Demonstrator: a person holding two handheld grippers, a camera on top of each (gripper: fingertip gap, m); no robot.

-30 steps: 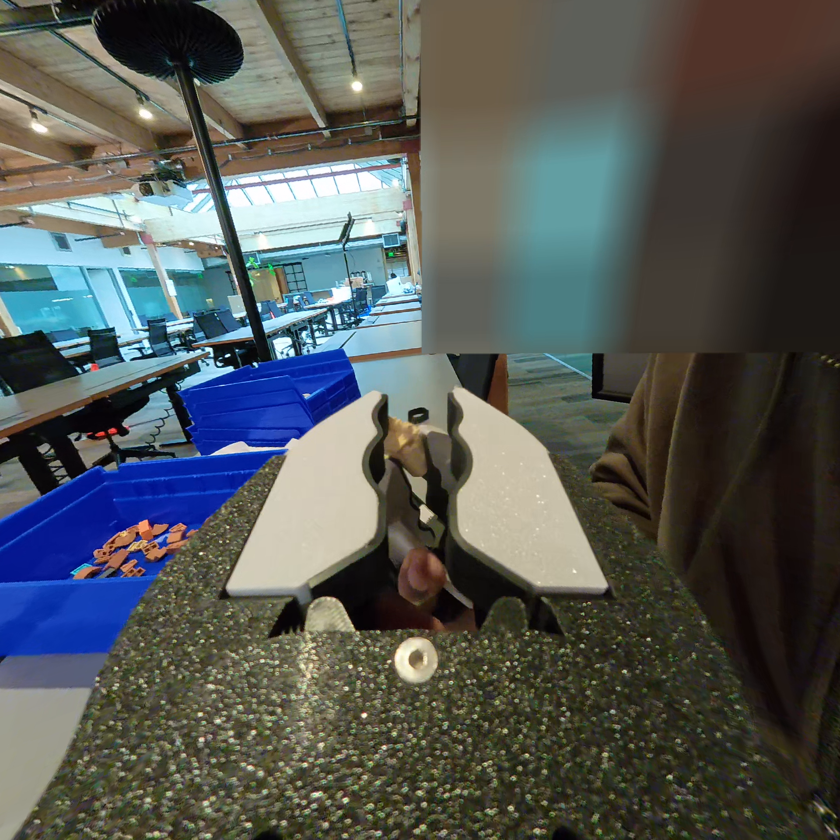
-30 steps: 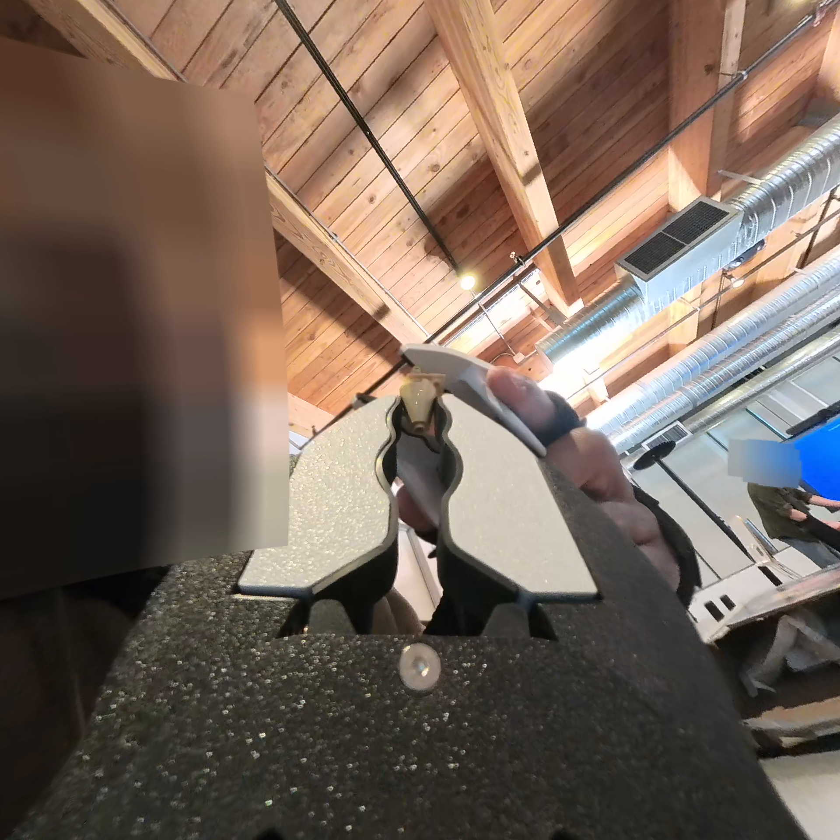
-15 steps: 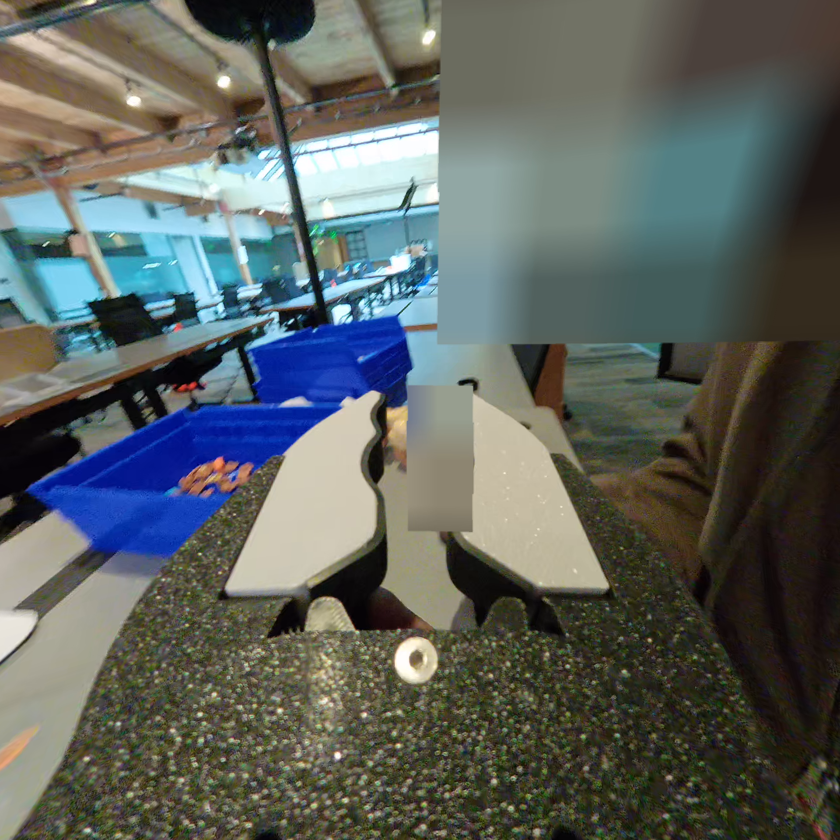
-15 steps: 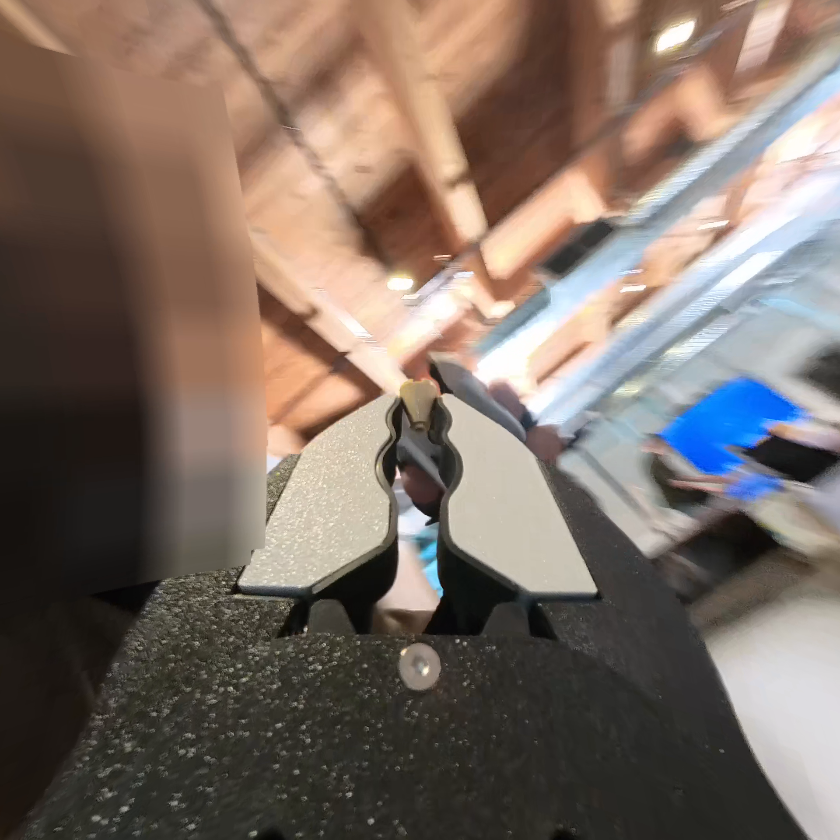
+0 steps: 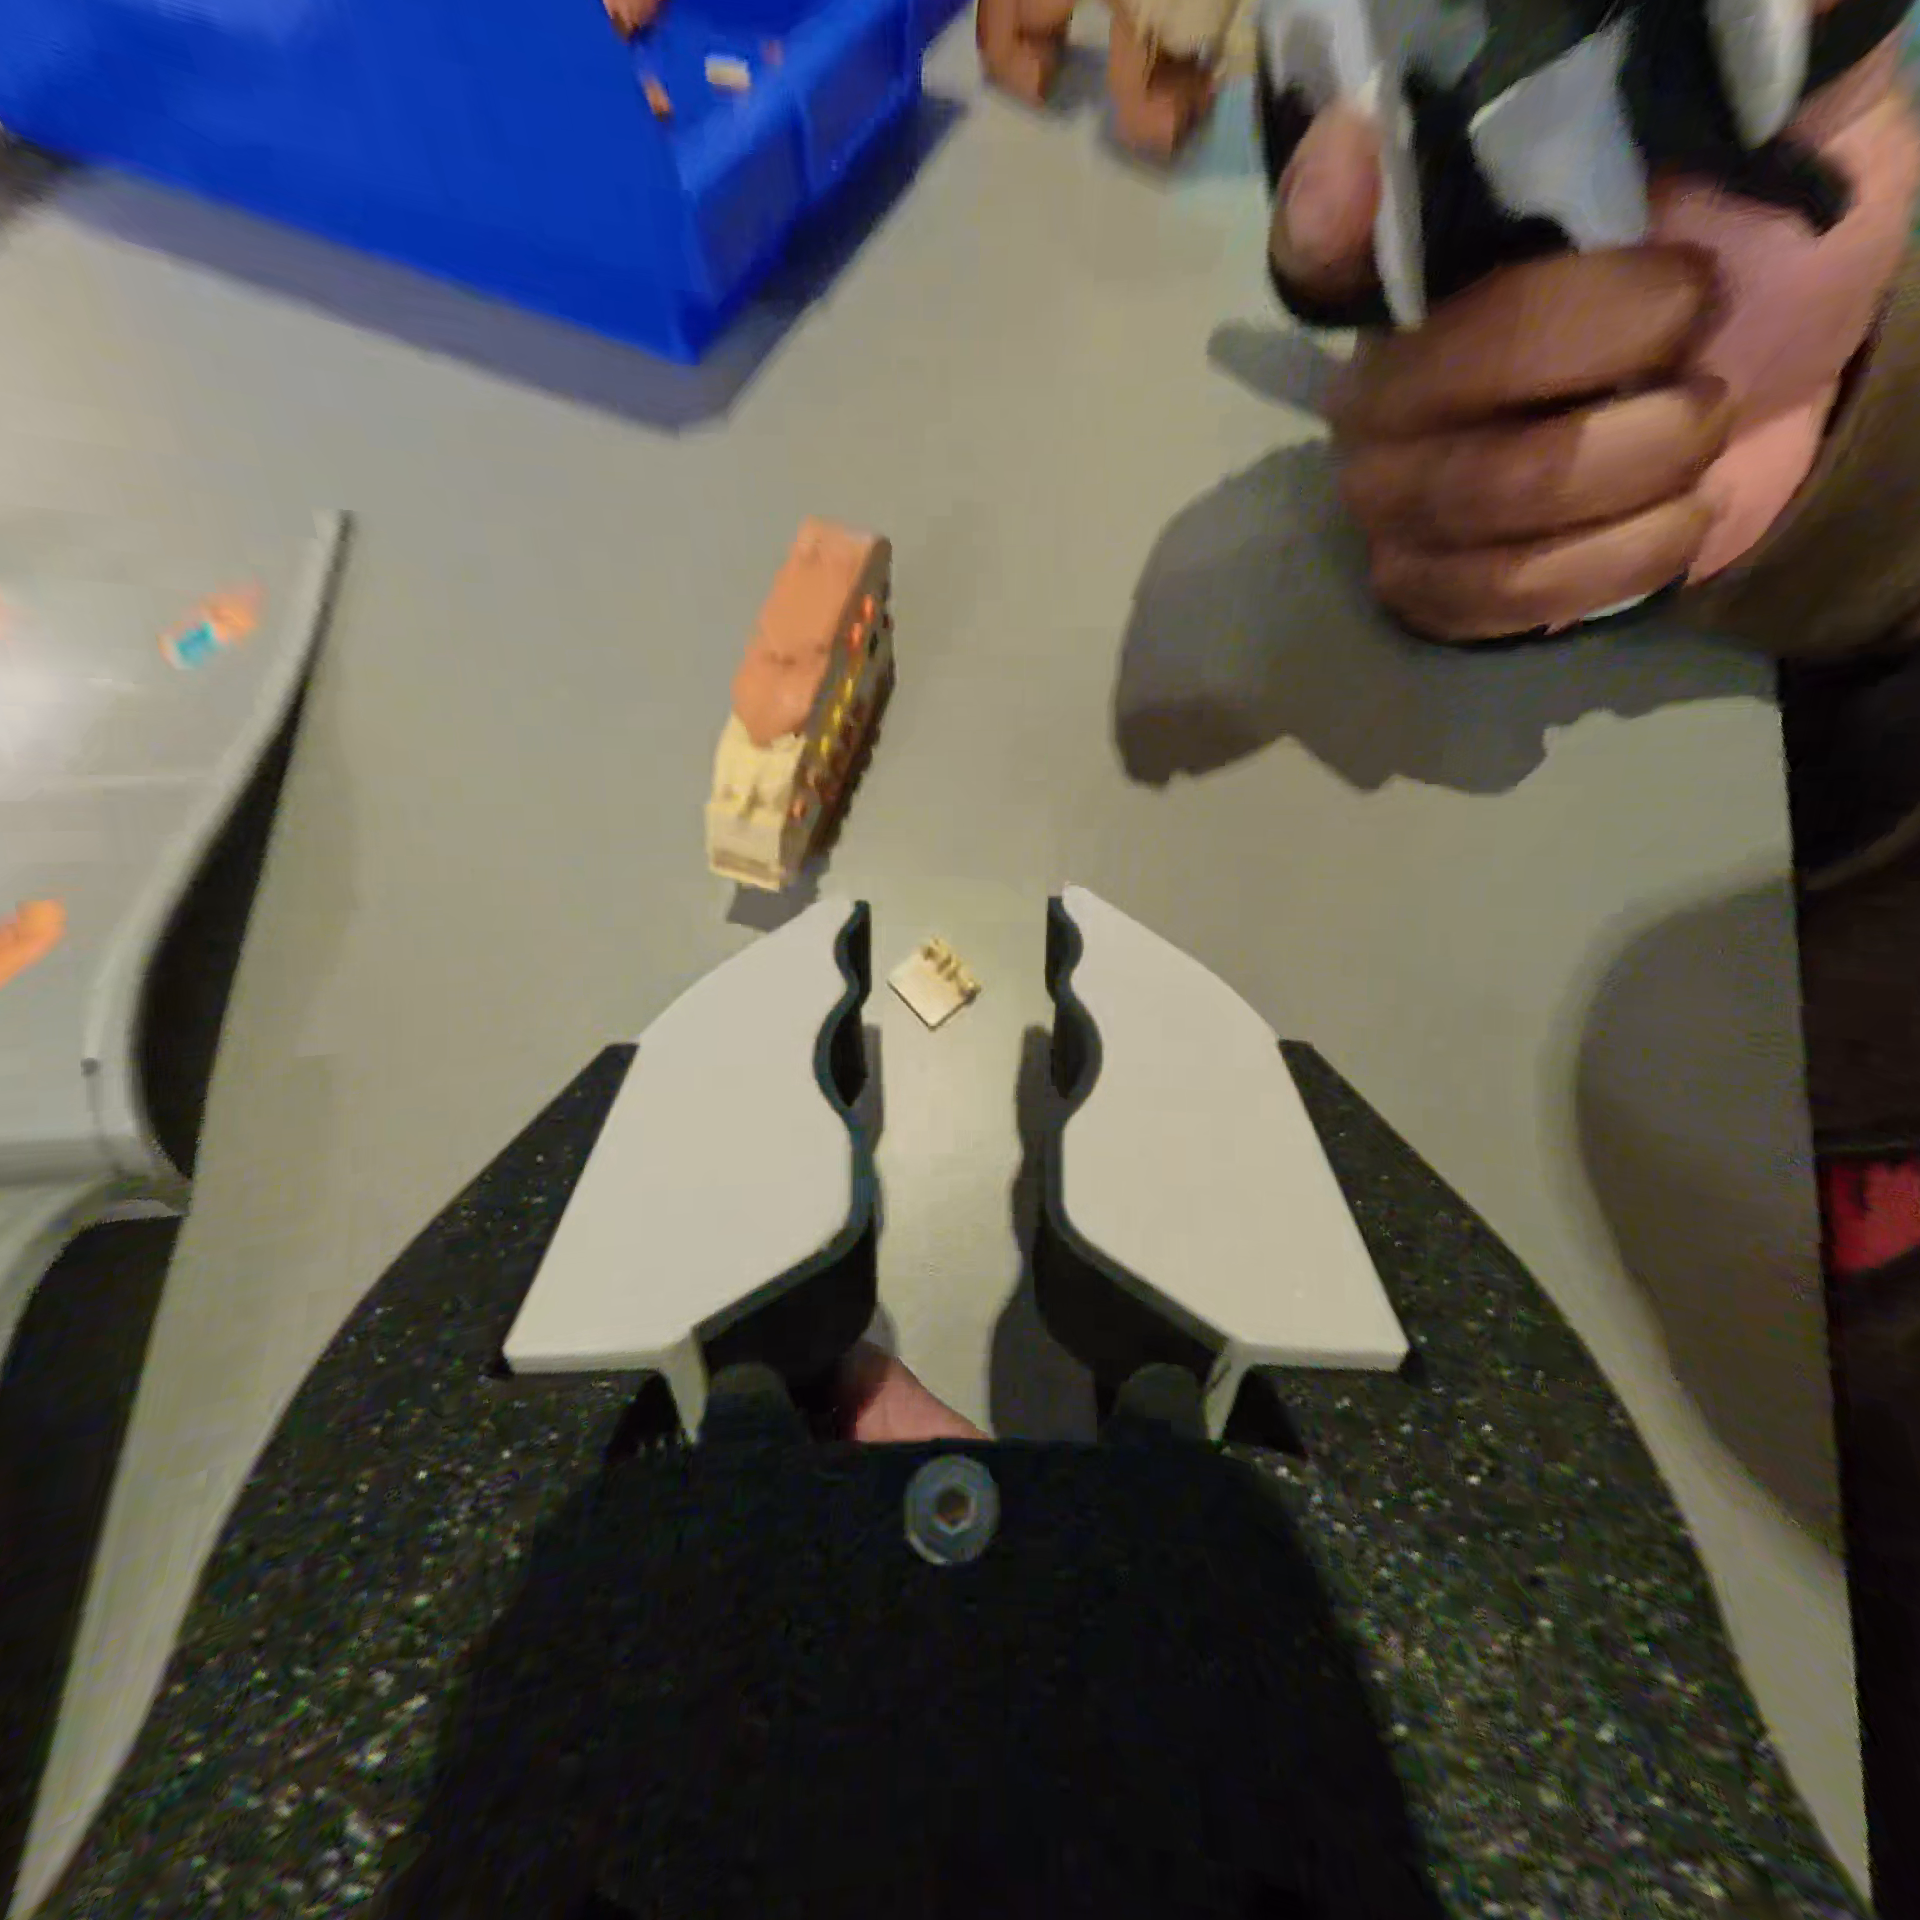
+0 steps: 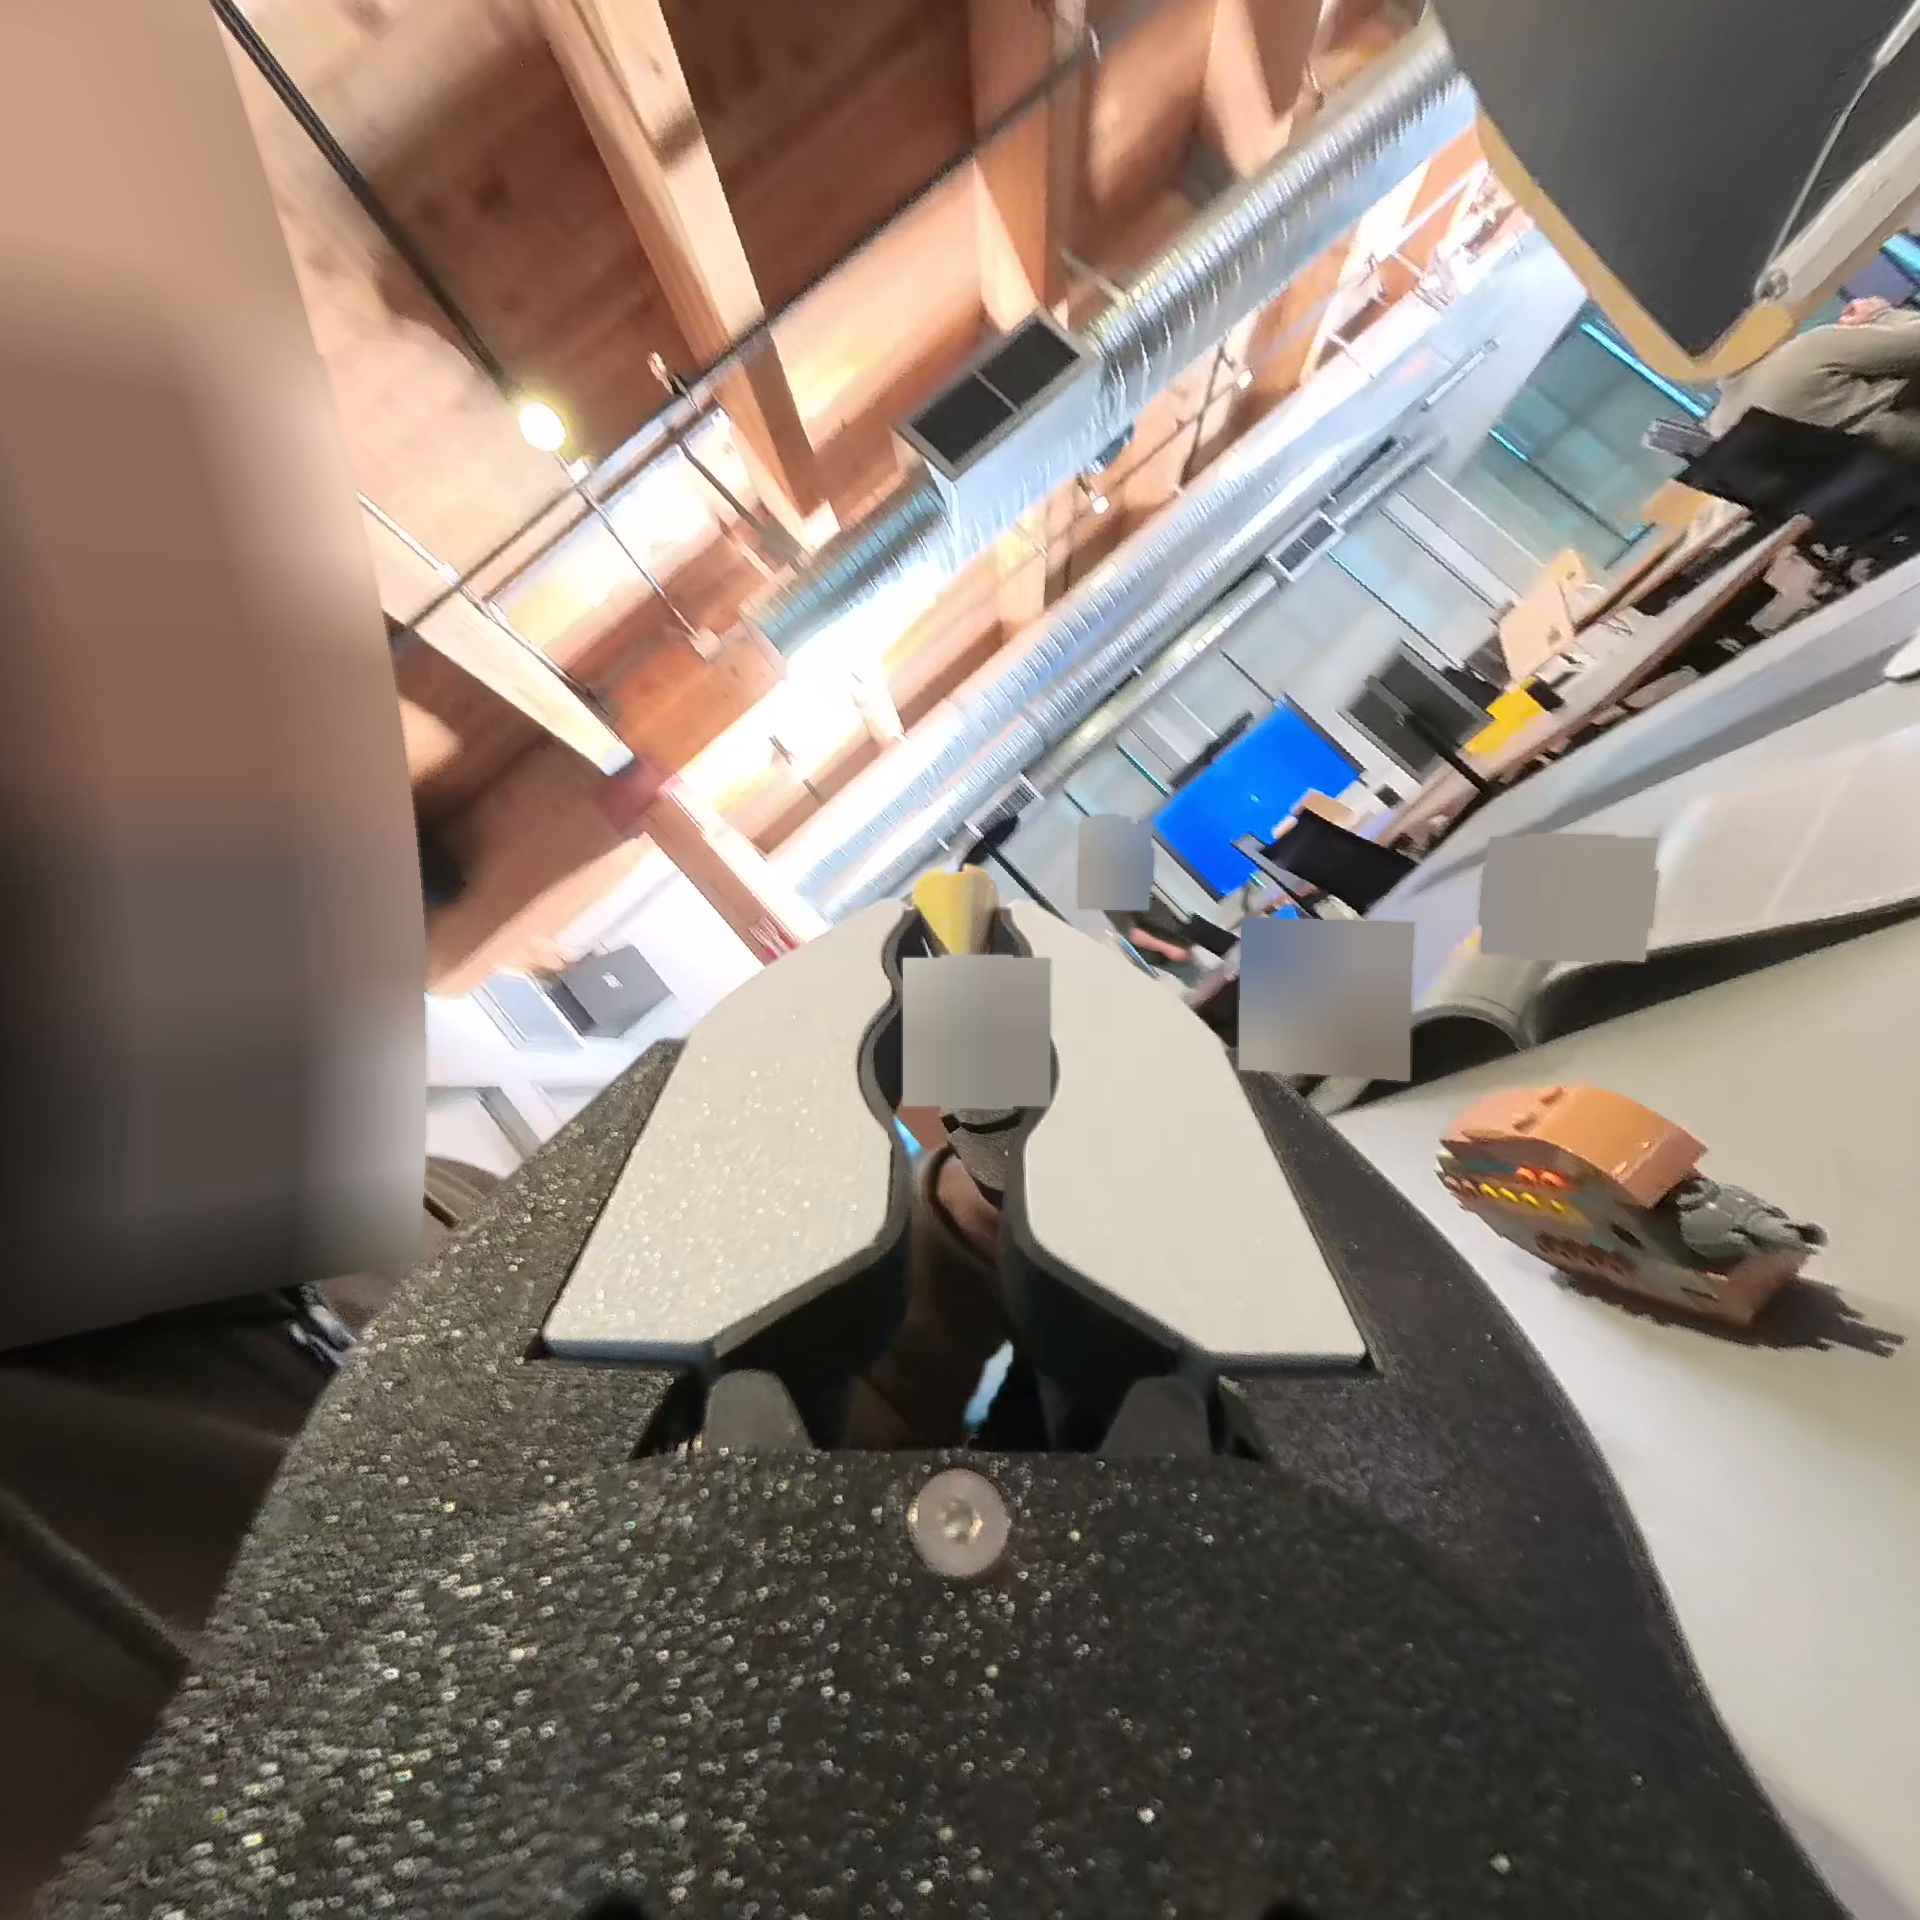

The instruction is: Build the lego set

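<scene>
The left gripper (image 5: pixel 954 914) points down at the grey table (image 5: pixel 499 665) with its two fingers spread wide and nothing between the pads. A small tan plate piece (image 5: pixel 933 981) lies flat on the table in the gap between the fingertips, nearer the left finger, touching neither. Just beyond the left fingertip lies the partly built lego model (image 5: pixel 805 707), a long block with a brown top, a tan end toward the fingers and a row of orange and yellow studs along its side. Farther ahead and to the left of the fingers sits a blue bin (image 5: pixel 468 177) with a few small bricks inside. An open instruction booklet (image 5: pixel 125 790) lies well to the left of the fingers. Ahead and to the right, the person's right hand (image 5: pixel 1558 416) is wrapped around the handle of the other tool, blurred.

The right gripper (image 6: pixel 958 914) points upward toward the wooden ceiling beams, with its fingers drawn narrow around a small yellowish tan piece (image 6: pixel 956 906) that sticks out at the tips. To the right of its fingers, the same model (image 6: pixel 1621 1195) lies on the table, well apart from them.
</scene>
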